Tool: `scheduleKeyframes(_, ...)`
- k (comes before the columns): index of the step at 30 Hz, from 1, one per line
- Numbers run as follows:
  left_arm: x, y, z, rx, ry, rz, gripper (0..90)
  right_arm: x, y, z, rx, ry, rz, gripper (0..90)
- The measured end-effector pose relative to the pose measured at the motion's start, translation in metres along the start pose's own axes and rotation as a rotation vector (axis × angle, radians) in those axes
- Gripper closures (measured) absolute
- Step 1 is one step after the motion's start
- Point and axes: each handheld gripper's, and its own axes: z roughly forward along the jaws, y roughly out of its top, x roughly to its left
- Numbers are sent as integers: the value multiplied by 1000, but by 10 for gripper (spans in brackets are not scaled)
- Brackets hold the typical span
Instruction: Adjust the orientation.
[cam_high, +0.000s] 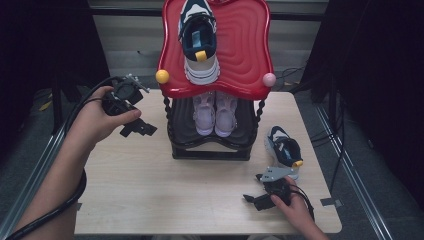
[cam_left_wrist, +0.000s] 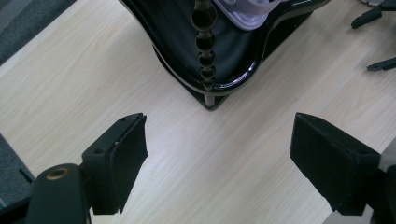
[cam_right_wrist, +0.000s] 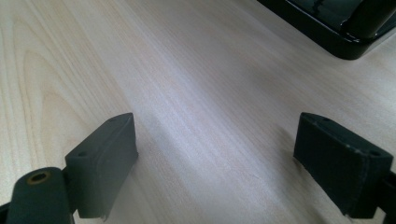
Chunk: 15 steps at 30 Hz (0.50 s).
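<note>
A two-tier shoe rack (cam_high: 215, 150) stands at the middle back of the wooden table (cam_high: 150, 190). One navy and white sneaker (cam_high: 199, 42) lies on its red top shelf (cam_high: 245, 55). A pair of pale lilac sneakers (cam_high: 215, 112) sits on the black lower shelf. A second navy sneaker (cam_high: 284, 150) rests on the table right of the rack. My left gripper (cam_high: 142, 112) hovers left of the rack, open and empty (cam_left_wrist: 219, 154), facing the rack's corner post (cam_left_wrist: 205, 51). My right gripper (cam_high: 252, 189) is low at the front right, open over bare wood (cam_right_wrist: 217, 154).
The table's front half is bare wood. Black cables trail from both grippers off the front edge. A yellow knob (cam_high: 162, 76) and a pink knob (cam_high: 269, 79) stick out at the red shelf's front corners. The rack's black base (cam_right_wrist: 336, 32) lies ahead of the right gripper.
</note>
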Motion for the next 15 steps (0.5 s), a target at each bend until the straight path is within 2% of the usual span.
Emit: scheduleKeyframes(15,-4,-14,42,-24,-26,-35,185,0,0,0,-2,0,0,125)
